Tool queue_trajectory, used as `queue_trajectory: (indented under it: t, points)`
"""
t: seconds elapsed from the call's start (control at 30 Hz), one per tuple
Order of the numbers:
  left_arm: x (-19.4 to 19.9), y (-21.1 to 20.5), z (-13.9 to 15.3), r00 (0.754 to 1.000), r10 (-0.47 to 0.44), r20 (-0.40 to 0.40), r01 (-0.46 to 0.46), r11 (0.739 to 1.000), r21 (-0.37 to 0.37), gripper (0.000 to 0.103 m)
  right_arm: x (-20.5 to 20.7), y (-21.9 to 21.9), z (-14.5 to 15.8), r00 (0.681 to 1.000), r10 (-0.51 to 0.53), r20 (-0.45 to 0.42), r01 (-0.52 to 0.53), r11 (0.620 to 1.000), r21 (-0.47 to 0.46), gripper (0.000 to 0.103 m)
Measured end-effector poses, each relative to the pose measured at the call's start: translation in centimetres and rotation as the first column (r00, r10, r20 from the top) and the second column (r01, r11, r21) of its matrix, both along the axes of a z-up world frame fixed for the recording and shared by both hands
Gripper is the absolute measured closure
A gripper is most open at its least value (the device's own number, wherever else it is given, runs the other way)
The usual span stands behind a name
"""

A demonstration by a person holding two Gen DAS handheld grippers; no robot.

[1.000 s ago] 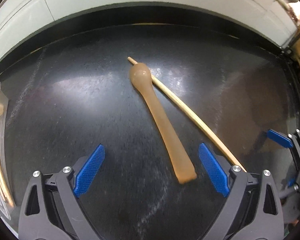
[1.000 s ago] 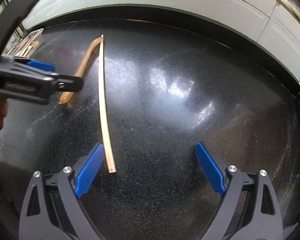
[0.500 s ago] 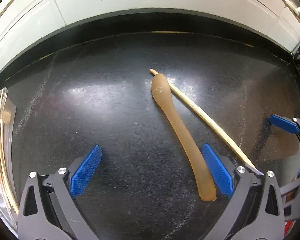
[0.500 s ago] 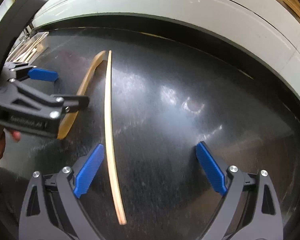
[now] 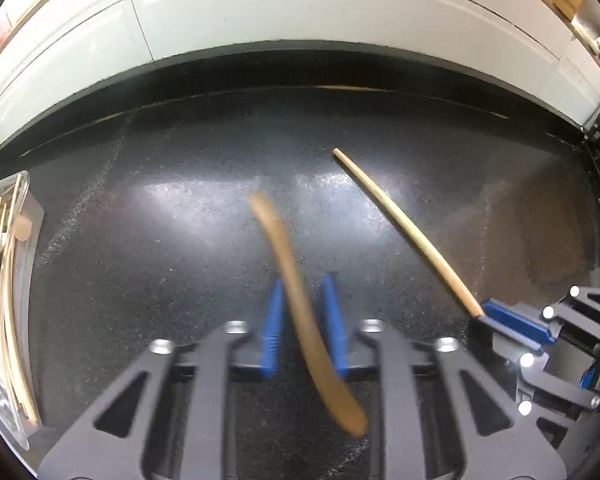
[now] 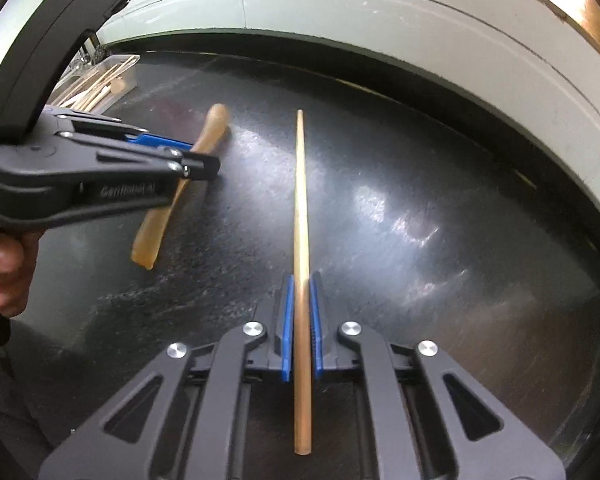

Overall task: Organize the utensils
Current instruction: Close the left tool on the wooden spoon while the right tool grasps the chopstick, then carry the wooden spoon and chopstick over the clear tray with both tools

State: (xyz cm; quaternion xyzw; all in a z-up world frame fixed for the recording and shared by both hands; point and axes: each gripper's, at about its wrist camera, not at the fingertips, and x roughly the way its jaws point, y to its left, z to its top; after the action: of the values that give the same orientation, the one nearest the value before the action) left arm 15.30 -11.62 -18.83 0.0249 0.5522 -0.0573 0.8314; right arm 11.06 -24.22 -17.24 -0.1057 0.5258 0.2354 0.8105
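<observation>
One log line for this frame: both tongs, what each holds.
left tongs: shut on spoon | right tongs: shut on chopstick | tray: far left

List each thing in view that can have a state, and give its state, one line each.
Left tool: shut on the wooden spoon.
Right tool: shut on the chopstick.
Wooden spoon: gripped, blurred.
Chopstick: gripped near its thick end.
Clear tray: open, holding utensils.

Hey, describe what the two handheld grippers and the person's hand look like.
Both the left gripper and the right gripper are black plastic linkage frames with silver pivot screws and ribbed blue finger pads. The left body carries embossed lettering. The bare hand shows no sleeve.
</observation>
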Motion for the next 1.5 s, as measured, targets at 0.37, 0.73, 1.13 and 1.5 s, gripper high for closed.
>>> queue_trajectory:
  t: [0.37,0.73,1.13,1.5]
  points:
    - [-2.2,2.4,1.9,0.999,-0.028,-0.040,0.027,0.999,-0.028,0.095,-1.6,-2.3,2.3,0.977,-0.180,-0.112,0.194,0.973,0.128,0.095]
    - [-8.5,7.8,7.5,0.999,0.028,0.021,-0.027,0.998,-0.059,0.095,-4.7,-2.1,9.4,0.965,-0.251,-0.077,0.261,0.945,0.195,0.095]
    - [-13.1,14.4,11.7,0.992,0.103,0.068,-0.096,0.991,-0.091,0.095,-7.7,4.6,13.5,0.971,-0.217,-0.104,0.238,0.930,0.280,0.095]
    - [-13.4,27.3,13.8,0.971,0.218,0.093,-0.210,0.974,-0.090,0.095,-5.9,17.5,14.8,0.982,-0.120,-0.147,0.168,0.912,0.373,0.095]
